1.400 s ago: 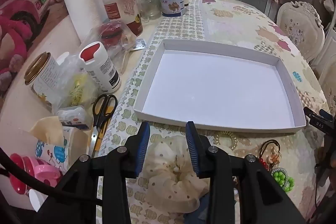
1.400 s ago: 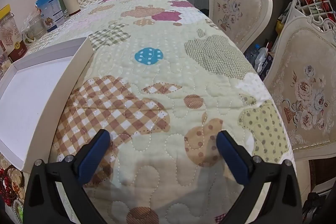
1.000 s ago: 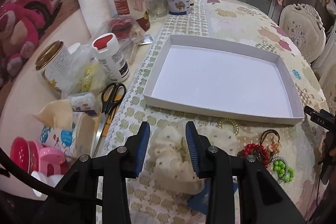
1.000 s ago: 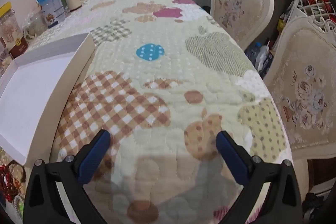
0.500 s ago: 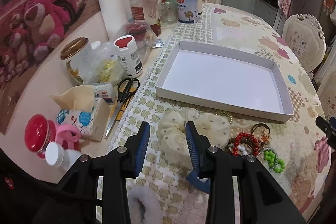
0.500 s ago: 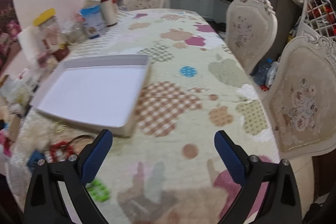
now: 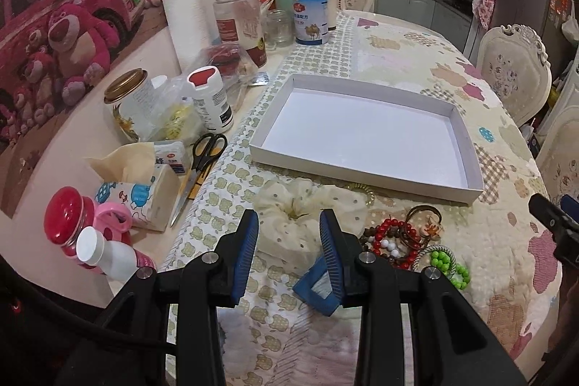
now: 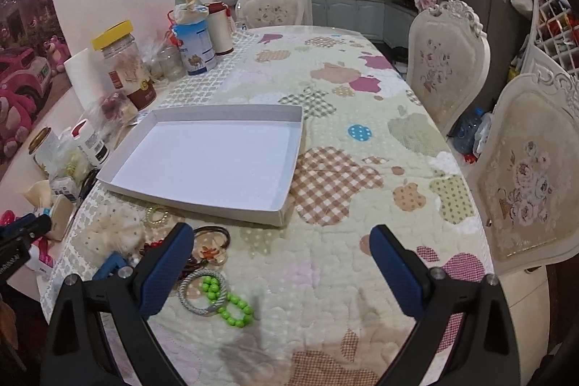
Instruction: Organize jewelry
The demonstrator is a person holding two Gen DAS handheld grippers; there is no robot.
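While I look through the left camera, I see at the far left a clutter of jars [image 7: 237, 13], a tissue pack [image 7: 139, 192] and scissors [image 7: 202, 165] on the bare strip of the table beside the quilt [image 7: 416, 60]. Next to them, on the quilt, stands the white tray [image 7: 365, 96] with nothing inside it. Just in front of its near wall lies the cream scrunchie [image 7: 289, 216], and my left gripper [image 7: 289, 243] hangs above it with the jaws partly apart and nothing between them. A blue clip [image 7: 318, 284] lies near the right finger. To the right of the scrunchie I see the red beads [image 7: 389, 234] in a heap with a dark hair tie [image 7: 421, 214], and then the green beads [image 7: 452, 264] lying against a grey cord ring [image 7: 427, 252]. In the right camera the same heap lies at the lower left, near the tray corner [image 8: 282, 216]. My right gripper [image 8: 282, 259] is wide open and holds nothing; its left finger is over the jewelry and its right finger over the bare quilt. Farther right two chairs [image 8: 448, 60] stand at the table edge.
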